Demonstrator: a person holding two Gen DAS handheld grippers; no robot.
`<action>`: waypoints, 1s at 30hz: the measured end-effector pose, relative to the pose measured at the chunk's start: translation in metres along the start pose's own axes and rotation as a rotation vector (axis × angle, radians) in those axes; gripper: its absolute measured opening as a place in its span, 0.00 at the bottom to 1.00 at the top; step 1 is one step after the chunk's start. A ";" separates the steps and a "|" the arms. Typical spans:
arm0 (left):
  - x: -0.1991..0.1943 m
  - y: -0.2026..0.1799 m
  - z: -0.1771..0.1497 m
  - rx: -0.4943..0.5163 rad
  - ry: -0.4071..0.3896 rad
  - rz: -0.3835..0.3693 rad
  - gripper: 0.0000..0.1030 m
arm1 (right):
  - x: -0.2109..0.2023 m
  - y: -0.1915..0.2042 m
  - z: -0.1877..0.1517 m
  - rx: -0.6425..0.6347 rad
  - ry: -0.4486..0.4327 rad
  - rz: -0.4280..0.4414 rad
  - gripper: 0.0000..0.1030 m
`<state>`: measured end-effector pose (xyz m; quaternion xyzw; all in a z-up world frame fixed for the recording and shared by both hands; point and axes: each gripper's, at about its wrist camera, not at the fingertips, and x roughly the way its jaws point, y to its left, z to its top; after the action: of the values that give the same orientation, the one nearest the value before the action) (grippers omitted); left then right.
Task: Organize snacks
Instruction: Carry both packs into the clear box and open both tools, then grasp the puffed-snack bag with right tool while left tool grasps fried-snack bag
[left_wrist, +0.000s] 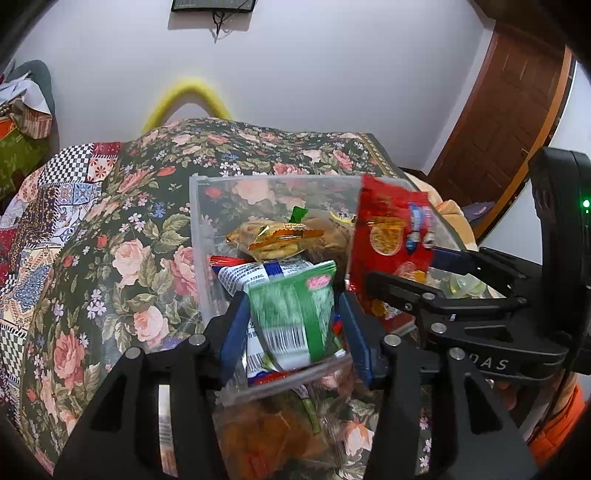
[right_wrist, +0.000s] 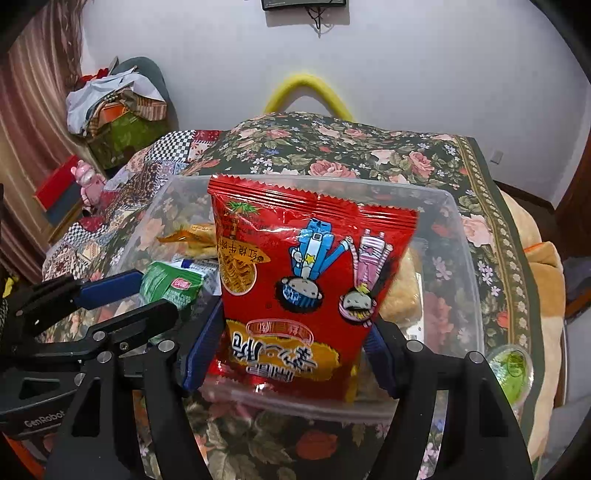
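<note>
A clear plastic bin (left_wrist: 197, 229) sits on the floral tablecloth and holds several snack packets. My left gripper (left_wrist: 293, 317) is shut on a green snack packet (left_wrist: 291, 314) and holds it over the bin's near edge. My right gripper (right_wrist: 295, 339) is shut on a red noodle-snack bag (right_wrist: 306, 280), upside down, held over the bin (right_wrist: 469, 280). The red bag (left_wrist: 391, 232) and right gripper (left_wrist: 439, 280) also show at the right of the left wrist view. The left gripper (right_wrist: 110, 299) and green packet (right_wrist: 173, 284) show at the left of the right wrist view.
An orange-wrapped biscuit pack (left_wrist: 273, 236) and a blue-white packet (left_wrist: 243, 275) lie in the bin. A clear bag of orange snacks (left_wrist: 266, 428) lies in front of it. A green jelly cup (right_wrist: 511, 369) sits right of the bin. A wooden door (left_wrist: 513, 110) stands at the right.
</note>
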<state>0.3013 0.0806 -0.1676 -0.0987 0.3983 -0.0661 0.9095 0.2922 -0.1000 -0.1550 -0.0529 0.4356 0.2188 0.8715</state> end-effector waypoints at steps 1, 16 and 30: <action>-0.003 0.000 -0.001 -0.001 -0.002 -0.002 0.49 | -0.003 0.000 0.000 -0.002 -0.004 -0.006 0.68; -0.097 -0.006 -0.034 0.033 -0.067 0.015 0.55 | -0.077 0.013 -0.036 0.014 -0.063 -0.022 0.73; -0.139 -0.004 -0.114 0.031 0.004 0.004 0.59 | -0.065 0.049 -0.125 0.066 0.107 0.012 0.75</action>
<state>0.1227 0.0897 -0.1432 -0.0836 0.3991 -0.0707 0.9103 0.1446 -0.1128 -0.1759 -0.0330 0.4890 0.2063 0.8469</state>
